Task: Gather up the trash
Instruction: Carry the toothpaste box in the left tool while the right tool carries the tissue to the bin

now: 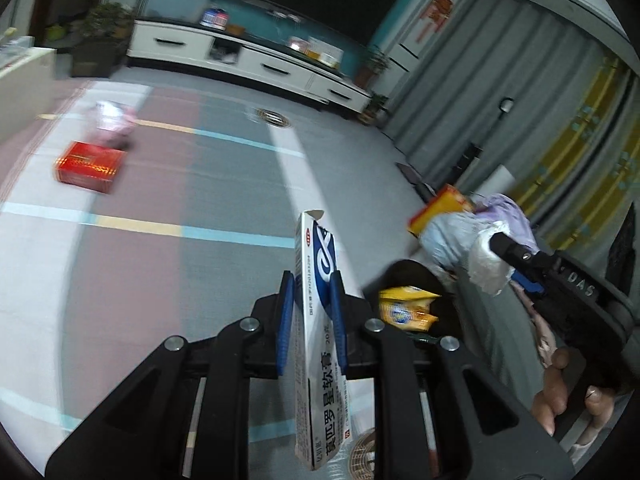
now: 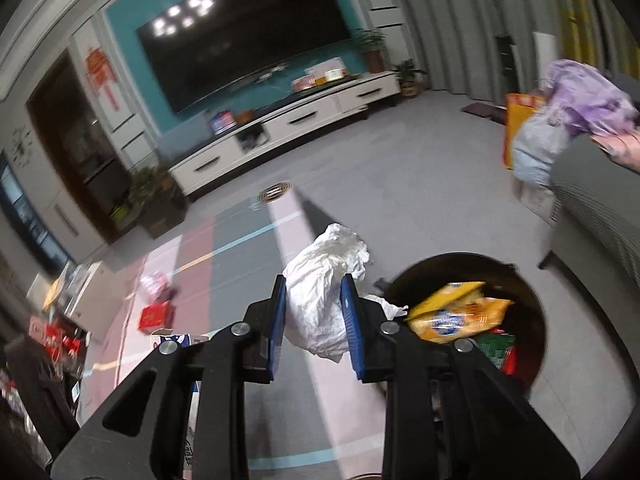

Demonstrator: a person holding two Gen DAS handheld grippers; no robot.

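White cardboard, blue print: a long ointment box (image 1: pixel 318 332) is pinched upright between the blue pads of the left hand-held gripper (image 1: pixel 311 300). The right hand-held gripper (image 2: pixel 313 308) is pressed onto a crumpled white paper wad (image 2: pixel 324 292); from the left wrist view the same wad (image 1: pixel 490 264) sits at that gripper's tip, with the person's fingers (image 1: pixel 560 396) on its handle.

Surroundings: a red box (image 1: pixel 90 166) lies on the striped floor mat (image 1: pixel 160 184), well apart from both grippers, with a blurred pink-and-white packet (image 1: pixel 114 118) just behind it. A round floor drain cover (image 2: pixel 274 192) lies further off. A grey sofa (image 2: pixel 592 208) stands to the right, with a bundle of lilac and pale blue bags (image 2: pixel 568 120) at its end.

Container: a dark round trash bin (image 2: pixel 532 292) stands just right of the right gripper, below the wad's level. Inside lie a yellow snack wrapper (image 2: pixel 456 316) and green and red packaging (image 2: pixel 498 350).

Open room: bare floor runs from mat to white TV cabinet (image 2: pixel 288 128). The sofa edge hems the bin on its right.
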